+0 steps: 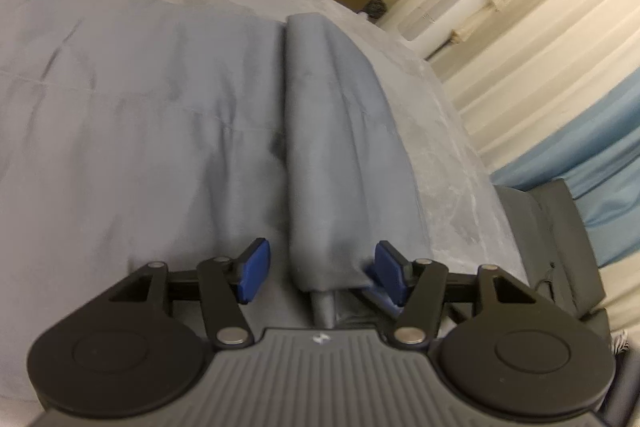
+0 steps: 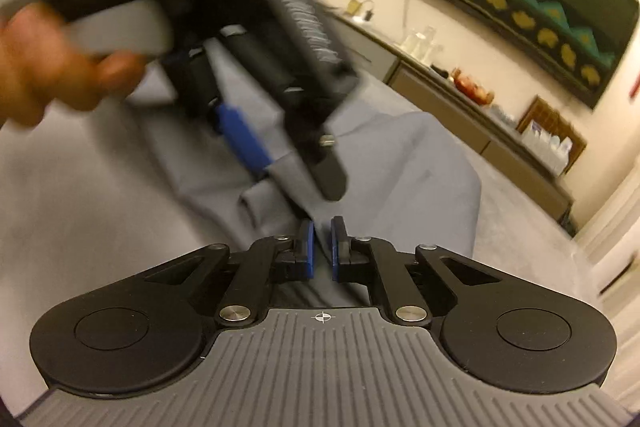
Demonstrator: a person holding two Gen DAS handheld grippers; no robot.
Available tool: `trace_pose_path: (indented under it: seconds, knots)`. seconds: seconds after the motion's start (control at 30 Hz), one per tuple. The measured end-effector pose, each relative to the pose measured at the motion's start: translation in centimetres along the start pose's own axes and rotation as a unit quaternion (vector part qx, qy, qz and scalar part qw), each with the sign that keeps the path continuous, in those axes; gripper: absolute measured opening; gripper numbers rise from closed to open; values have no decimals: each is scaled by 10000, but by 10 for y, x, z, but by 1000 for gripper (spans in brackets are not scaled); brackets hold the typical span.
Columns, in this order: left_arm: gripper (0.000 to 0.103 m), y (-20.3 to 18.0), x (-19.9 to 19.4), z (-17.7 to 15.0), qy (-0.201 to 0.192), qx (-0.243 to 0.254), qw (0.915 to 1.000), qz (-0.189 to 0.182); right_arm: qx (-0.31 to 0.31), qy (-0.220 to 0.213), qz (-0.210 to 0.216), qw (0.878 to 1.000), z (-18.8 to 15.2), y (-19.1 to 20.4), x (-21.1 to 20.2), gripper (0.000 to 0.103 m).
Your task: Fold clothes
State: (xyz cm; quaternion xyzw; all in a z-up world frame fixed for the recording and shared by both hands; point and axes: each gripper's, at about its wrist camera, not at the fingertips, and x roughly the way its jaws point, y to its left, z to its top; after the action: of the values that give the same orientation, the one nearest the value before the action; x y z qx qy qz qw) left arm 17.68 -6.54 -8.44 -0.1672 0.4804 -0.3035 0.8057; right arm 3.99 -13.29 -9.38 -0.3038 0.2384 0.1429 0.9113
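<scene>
Gaping left tongs [image 1: 316,269], unbranded garment [image 1: 160,115]

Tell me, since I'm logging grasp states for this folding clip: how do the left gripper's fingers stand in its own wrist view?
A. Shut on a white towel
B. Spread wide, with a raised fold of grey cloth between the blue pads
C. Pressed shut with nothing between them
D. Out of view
B: the left gripper has its blue pads far apart, and a raised fold of the grey garment runs up between them.
</scene>
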Motion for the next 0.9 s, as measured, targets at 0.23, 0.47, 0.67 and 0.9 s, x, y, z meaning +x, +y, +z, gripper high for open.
trace_pose_path:
  seconds: [0.23, 0.47, 0.67, 0.9]
  knots:
    - [60, -25, -1, 24, -420, 511, 9953, 714, 287, -122, 637, 9975, -9, -4, -21, 4]
    - [36, -33, 22, 12, -221, 624, 9951, 729, 2000, 162, 260, 9793, -13, -76, -13, 19]
    - [31, -31, 25, 2, -141, 495, 9970, 578, 2068, 1422, 15, 9680, -9, -90, 15, 15]
    - [40, -26, 7, -11, -140, 295, 9980, 541, 2656, 1354, 130, 9544, 7, -100, 1, 20]
